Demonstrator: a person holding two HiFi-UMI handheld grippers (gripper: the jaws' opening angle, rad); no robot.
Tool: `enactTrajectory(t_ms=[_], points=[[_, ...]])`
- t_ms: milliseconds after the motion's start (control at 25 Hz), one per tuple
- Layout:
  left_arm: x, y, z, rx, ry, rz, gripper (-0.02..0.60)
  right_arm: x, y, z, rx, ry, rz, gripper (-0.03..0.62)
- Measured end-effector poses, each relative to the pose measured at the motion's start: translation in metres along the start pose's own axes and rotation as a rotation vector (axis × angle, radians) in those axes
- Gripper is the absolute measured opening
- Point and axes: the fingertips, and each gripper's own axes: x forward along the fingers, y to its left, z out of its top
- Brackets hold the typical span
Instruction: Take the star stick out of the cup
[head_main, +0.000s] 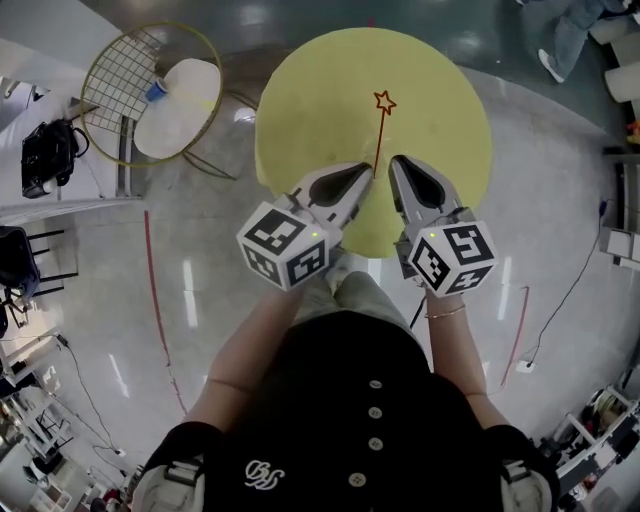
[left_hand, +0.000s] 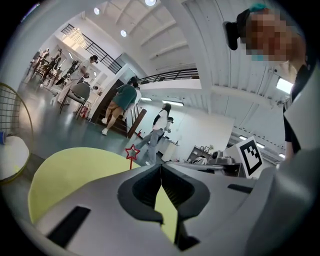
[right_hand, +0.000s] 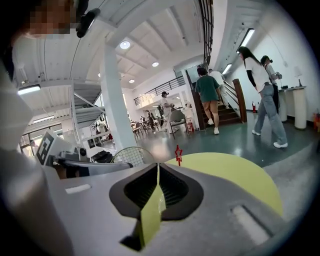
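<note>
A big, glossy-floored hall with a staircase and people walking in the background surrounds a round yellow counter (head_main: 440, 110). A wire chair with a white cushion (head_main: 150, 95) stands off to its left in the head view.

The star stick (head_main: 381, 130) stands up from the counter, its red outlined star at the top and a thin shaft running down toward the person. The foot of the shaft disappears between the two claw tips, and no cup shows in any view, so I cannot tell what it stands in.

It looks very light and slender. The shaft is probably stiff but easy to bend or twist, and the open star head is likely the most fragile part. The shaft is narrow enough to slip or pivot between the pads unless it is pinched squarely. The best hold is probably on the bare shaft, below the star and above whatever holds its base, followed by a lift along its own line so the holder is not dragged or tipped.

The left claw (head_main: 364, 170) is clenched. In its own view the jaws meet at the tip, with only the yellow counter showing through the gap behind them, and the star peeks up just left of them. The right claw (head_main: 397, 161) is likewise clenched and empty, with the star just above and right of its tip. Both hover at the near edge of the counter, flanking the lower shaft without touching it, and would need to open before taking hold.
</note>
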Motion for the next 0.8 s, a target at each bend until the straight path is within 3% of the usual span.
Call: enactTrajectory(t_ms=[440, 800], points=[[0.021, 0.035, -0.003, -0.056, 0.044, -0.050, 0.012, 0.033, -0.022, -0.007, 0.020, 0.064, -0.060, 0.009], [0.033, 0.058, -0.009, -0.076, 0.088, -0.075, 0.012, 0.059, -0.033, -0.020, 0.043, 0.118, -0.065, 0.066]])
